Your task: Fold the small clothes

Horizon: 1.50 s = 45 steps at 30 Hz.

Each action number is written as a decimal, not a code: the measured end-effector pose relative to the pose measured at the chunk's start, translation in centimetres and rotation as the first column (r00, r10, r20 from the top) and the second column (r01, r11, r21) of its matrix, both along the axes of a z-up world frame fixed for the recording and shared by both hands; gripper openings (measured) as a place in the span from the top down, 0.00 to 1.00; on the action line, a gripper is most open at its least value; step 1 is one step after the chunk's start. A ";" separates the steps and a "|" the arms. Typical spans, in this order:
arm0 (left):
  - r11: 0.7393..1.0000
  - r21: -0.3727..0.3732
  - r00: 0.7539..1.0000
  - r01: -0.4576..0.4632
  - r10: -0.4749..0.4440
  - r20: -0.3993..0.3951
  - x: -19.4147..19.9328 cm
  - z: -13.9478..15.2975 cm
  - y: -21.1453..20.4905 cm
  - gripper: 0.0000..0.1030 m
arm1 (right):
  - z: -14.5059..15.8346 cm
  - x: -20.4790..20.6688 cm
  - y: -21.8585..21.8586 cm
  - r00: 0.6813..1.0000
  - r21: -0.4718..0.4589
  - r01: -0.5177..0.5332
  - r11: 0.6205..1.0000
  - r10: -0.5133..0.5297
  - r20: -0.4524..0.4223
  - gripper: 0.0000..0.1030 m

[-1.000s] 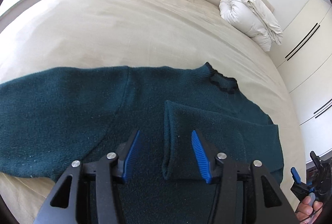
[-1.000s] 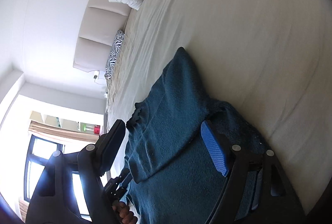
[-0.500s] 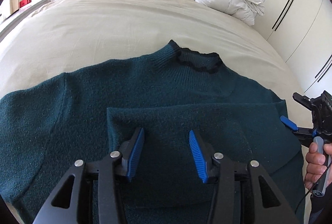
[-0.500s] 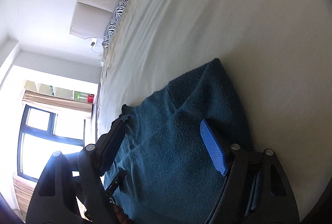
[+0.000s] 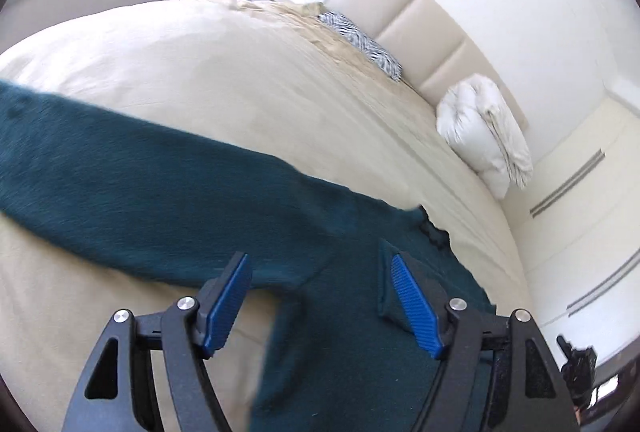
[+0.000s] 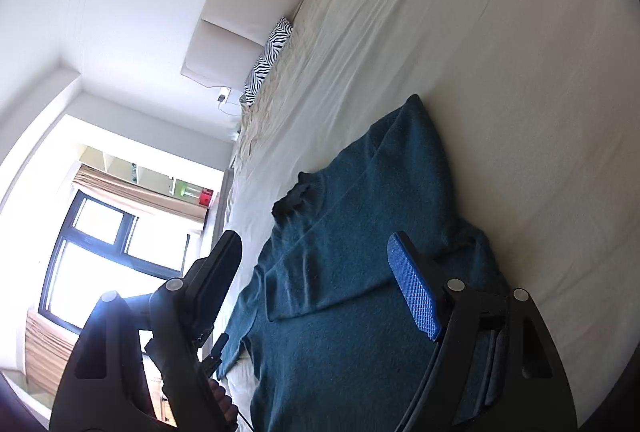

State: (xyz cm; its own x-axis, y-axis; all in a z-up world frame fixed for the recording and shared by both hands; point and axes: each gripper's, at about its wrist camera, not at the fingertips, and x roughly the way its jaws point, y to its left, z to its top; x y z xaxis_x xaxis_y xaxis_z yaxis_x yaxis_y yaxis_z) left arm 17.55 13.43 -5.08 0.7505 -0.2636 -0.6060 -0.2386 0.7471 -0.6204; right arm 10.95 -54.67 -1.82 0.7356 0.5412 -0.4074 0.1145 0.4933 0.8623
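Note:
A dark teal sweater lies flat on the beige bed. Its one sleeve stretches out to the left, and its dark collar points toward the headboard. The other sleeve lies folded across the body. My left gripper hovers over the armpit area where the outstretched sleeve joins the body. Its jaws are opening, and the pads press on nothing. My right gripper stands open above the folded sleeve and the sweater's side, gripping nothing. The picture in the left wrist view is blurred.
A rolled white duvet and a zebra pillow lie by the padded headboard. White wardrobe doors line the bed's right side. A bright window is opposite. A hand holds the other gripper's handle.
The left gripper has swung left, from above the folded sleeve to the outstretched sleeve, and its jaws stand wider. The right gripper stayed open and shifted only a little over the sweater.

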 end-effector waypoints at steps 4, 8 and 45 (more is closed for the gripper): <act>0.957 -0.186 0.975 -0.223 0.218 -0.045 -4.8 -2.7 10.2 0.29 | 0.3 -1.9 5.9 0.996 0.016 -0.084 0.996 0.084 0.002 0.26; 0.866 -0.313 0.919 -0.391 0.385 -0.084 -8.0 -5.0 16.1 0.29 | -0.2 -2.9 11.9 0.987 0.016 -0.157 0.987 0.157 -0.019 0.26; 0.187 0.913 0.856 0.363 -0.455 -0.247 3.8 -6.4 -30.8 0.56 | -2.0 -3.9 9.4 0.997 -0.086 -0.054 0.995 0.049 -0.067 0.27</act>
